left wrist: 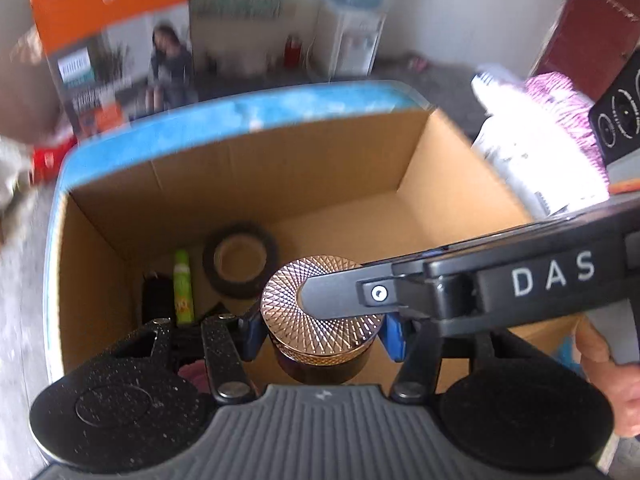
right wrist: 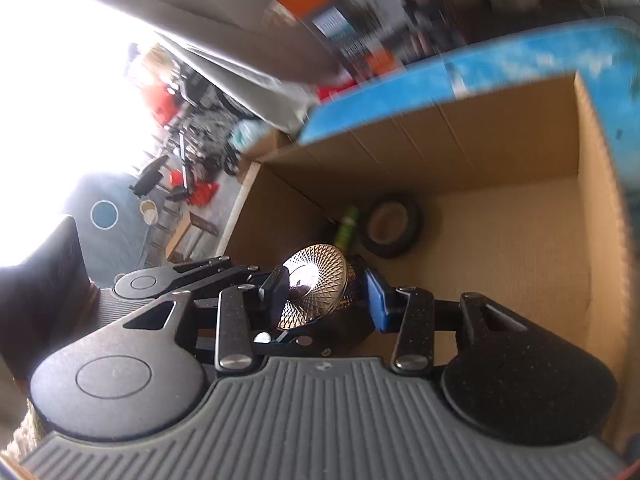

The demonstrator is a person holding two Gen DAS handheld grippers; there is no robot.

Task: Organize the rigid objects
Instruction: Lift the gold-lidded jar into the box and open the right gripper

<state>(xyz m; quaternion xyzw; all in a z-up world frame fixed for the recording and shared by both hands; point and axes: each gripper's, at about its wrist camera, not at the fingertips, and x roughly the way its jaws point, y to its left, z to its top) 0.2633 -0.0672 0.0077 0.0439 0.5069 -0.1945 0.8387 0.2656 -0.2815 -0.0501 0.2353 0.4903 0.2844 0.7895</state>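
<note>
Cluttered room surrounds an open cardboard box (left wrist: 280,184). Nearest, left tongs (left wrist: 320,328) clamp a dark jar (left wrist: 320,364) with a copper patterned lid (left wrist: 316,300), held above the box interior. Right tongs (right wrist: 328,300) grip the same jar across its lid. Farther in, a tape roll (left wrist: 240,260), a green tube (left wrist: 183,286) and a dark item already lie on the box floor. Judgement: task partly done; jar awaits release.

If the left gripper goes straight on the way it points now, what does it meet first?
Probably the bare box floor, just right of the tape roll. The held jar would land first; depth is unclear.
</note>
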